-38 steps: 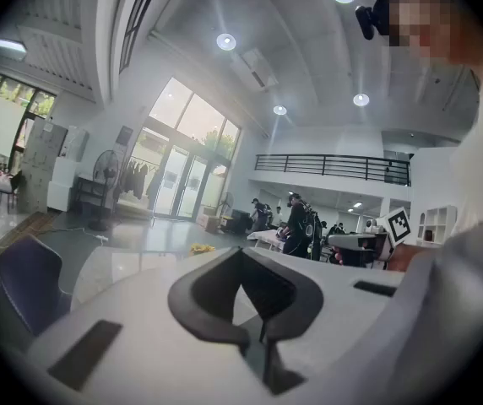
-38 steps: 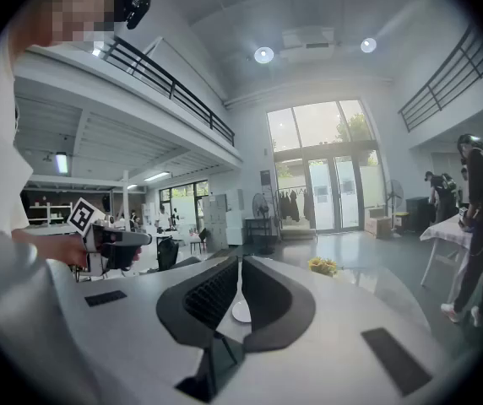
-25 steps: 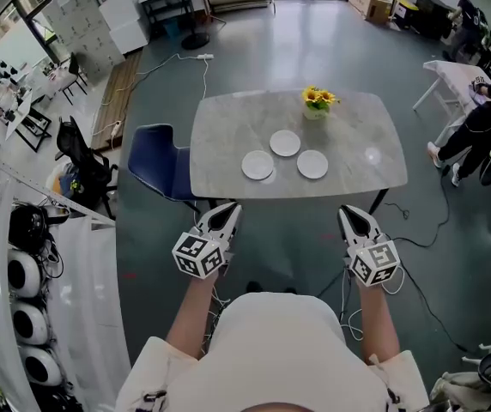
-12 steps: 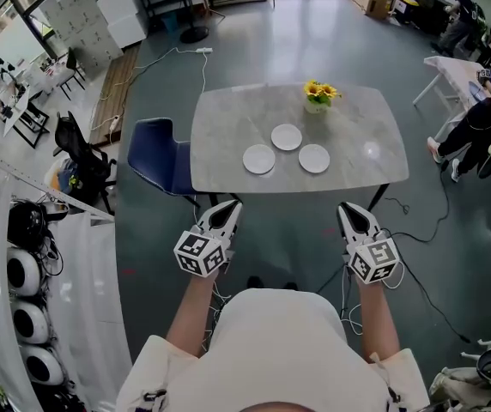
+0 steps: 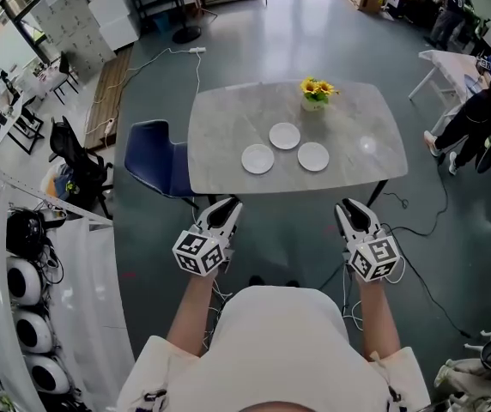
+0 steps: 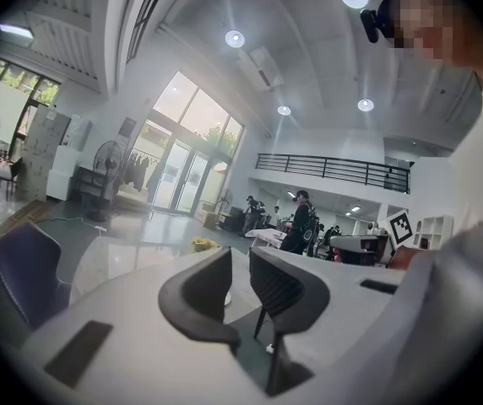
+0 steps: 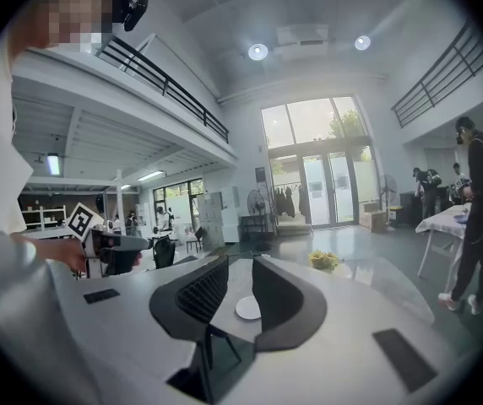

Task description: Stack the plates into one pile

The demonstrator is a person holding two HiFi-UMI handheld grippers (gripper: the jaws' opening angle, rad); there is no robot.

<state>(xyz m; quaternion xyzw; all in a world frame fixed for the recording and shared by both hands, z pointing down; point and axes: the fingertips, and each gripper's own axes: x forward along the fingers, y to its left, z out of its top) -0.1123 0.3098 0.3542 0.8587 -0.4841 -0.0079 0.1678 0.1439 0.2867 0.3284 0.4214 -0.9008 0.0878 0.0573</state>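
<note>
1. Big open hall with a grey floor. A pale marble-look table (image 5: pixel 228 118) stands in the middle, with a blue chair (image 5: pixel 149 157) at its left edge and a small pot of yellow flowers (image 5: pixel 315 95) near the far edge.
2. Progress is basically zero, I'd say. Three white plates lie singly around the table's centre, a bit toward the near edge: left plate (image 5: pixel 257 159), far plate (image 5: pixel 284 136), right plate (image 5: pixel 312 156). They're close together but none sits on another, so the whole pile is yet to be built.
3. The left gripper (image 6: pixel 240 260) and right gripper (image 7: pixel 240 268) hover short of the table's near edge, well apart from the plates. Both sets of jaws have just been opening, and they're parted with nothing between them.
4. Writing: no brand or readable label anywhere I can spot. There are only the black-and-white square markers (image 5: pixel 199 253) on the gripper cubes, and those are patterns, not text.
</note>
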